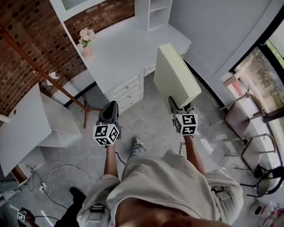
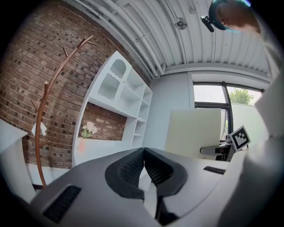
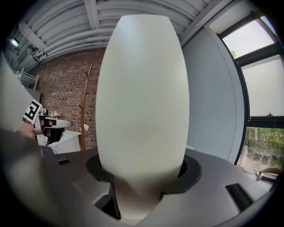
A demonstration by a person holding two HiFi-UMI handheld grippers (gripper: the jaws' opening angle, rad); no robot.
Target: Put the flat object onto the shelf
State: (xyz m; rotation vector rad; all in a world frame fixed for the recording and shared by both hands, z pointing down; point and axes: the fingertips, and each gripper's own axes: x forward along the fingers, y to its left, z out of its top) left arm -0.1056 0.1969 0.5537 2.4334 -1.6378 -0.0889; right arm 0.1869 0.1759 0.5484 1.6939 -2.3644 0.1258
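**Board clamped in the right claw, shelves not yet reached**

The right claw (image 1: 180, 105) is seen clamped on the bottom edge of a pale cream board (image 1: 174, 74). In the right gripper view the jaws are spread wide, with the board (image 3: 142, 102) wedged squarely between the pads and filling the middle of the picture. The board is held upright on edge, out ahead of the claw and above the grey floor (image 1: 147, 120). In the head view its far end overlaps the near right corner of the white desk (image 1: 123, 49). It is borne by the claw alone.

The left claw (image 2: 144, 165) is held alongside, well apart from the board, with its jaws pressed together and nothing between them. In the left gripper view the board's broad face can be made out to the right, with the right claw's marker cube (image 2: 240, 137) just beside it.

Beyond both claws, the desk is set against a brick wall (image 1: 18, 51). Drawers (image 1: 127, 91) are fitted in its front, and flowers (image 1: 85, 38) in a small pink pot are placed on its top at the left. The white shelves (image 1: 157, 9) are stood at the desk's far right end, apart from the board. A bent wooden coat stand (image 2: 44, 115) is seen left of the desk, and metal-framed chairs (image 1: 243, 121) are lined up by the window (image 1: 269, 79) at the right.
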